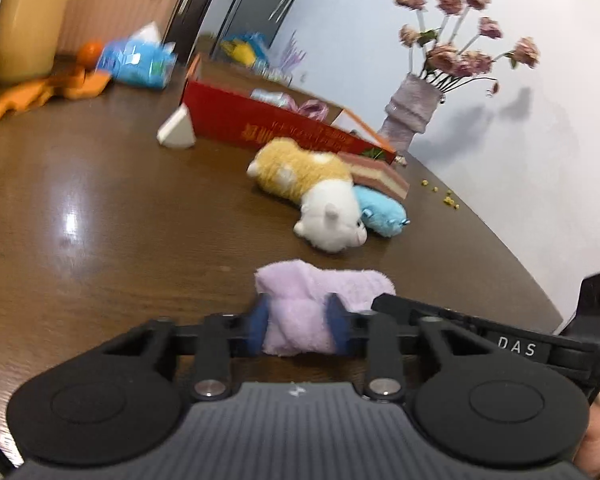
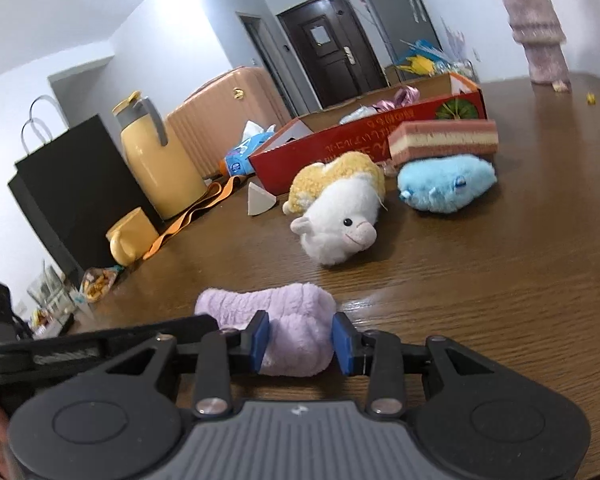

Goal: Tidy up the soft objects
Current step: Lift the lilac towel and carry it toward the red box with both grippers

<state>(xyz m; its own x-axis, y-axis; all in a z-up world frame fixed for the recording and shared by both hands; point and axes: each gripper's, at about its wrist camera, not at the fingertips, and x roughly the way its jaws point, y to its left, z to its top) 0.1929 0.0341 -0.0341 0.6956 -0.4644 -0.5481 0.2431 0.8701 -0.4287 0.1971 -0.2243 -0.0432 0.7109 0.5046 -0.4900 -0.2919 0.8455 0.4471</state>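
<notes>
Lilac cloth (image 1: 324,292) lies folded on the table (image 1: 100,220), seemingly pinched by both left gripper (image 1: 300,326) and right gripper (image 2: 300,344).

A glossy dark wooden bench (image 2: 500,280) is being crowded with soft things: a folded lilac fleece cloth (image 2: 284,312) at its near edge, and beyond it a white-and-yellow plush animal (image 2: 336,216), a blue plush toy (image 2: 446,184) and a striped sponge block (image 2: 444,138). An open red cardboard box (image 2: 340,144) is being flanked by a white wedge (image 2: 260,200), with an orange band (image 2: 192,216), yellow jug (image 2: 156,160), yellow mug (image 2: 130,236) and fuzzy vase (image 1: 408,114) lining the far side.
</notes>
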